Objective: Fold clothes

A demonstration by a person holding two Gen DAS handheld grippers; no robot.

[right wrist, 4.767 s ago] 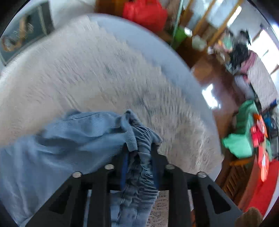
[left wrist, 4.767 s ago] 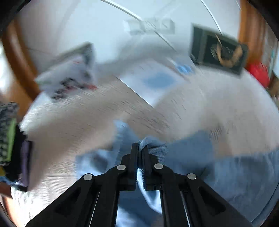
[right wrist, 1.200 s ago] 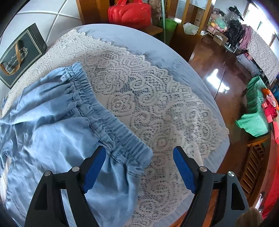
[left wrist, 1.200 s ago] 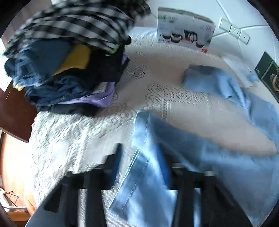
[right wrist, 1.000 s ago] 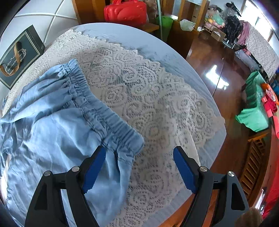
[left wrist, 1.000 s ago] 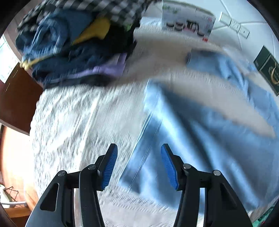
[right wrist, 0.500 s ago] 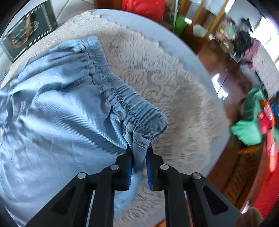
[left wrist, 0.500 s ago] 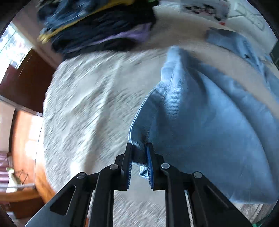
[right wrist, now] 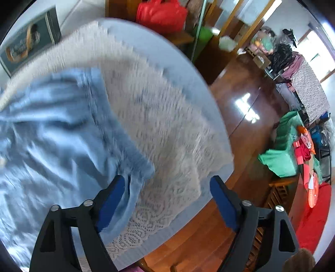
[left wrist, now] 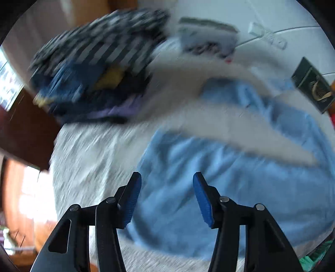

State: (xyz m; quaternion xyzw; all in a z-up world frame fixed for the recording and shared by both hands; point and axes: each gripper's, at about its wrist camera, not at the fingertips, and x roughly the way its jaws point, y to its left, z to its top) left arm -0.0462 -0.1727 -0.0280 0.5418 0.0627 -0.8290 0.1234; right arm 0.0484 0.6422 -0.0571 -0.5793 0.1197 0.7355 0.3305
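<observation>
Light blue trousers (left wrist: 240,184) lie spread on the white lace tablecloth (left wrist: 88,159). Both views are motion-blurred. My left gripper (left wrist: 167,197) is open and empty, just above a trouser leg's hem. In the right wrist view the elastic waistband (right wrist: 125,150) of the trousers (right wrist: 52,136) lies on the lace cloth (right wrist: 167,125). My right gripper (right wrist: 167,200) is wide open and empty, with its left finger over the waistband corner and the rest over the table's edge.
A pile of mixed clothes (left wrist: 94,73) with a checked garment on top sits at the back left. A printed box (left wrist: 207,39) and a dark green gift bag (left wrist: 314,90) stand by the wall. A red bag (right wrist: 161,14), wooden floor (right wrist: 240,104) and green items (right wrist: 280,154) lie beyond the round table.
Half a second ago both grippers were shut on the trousers, left on the leg hem and right on the waistband. Both have now opened and let go, and the fabric lies on the table.
</observation>
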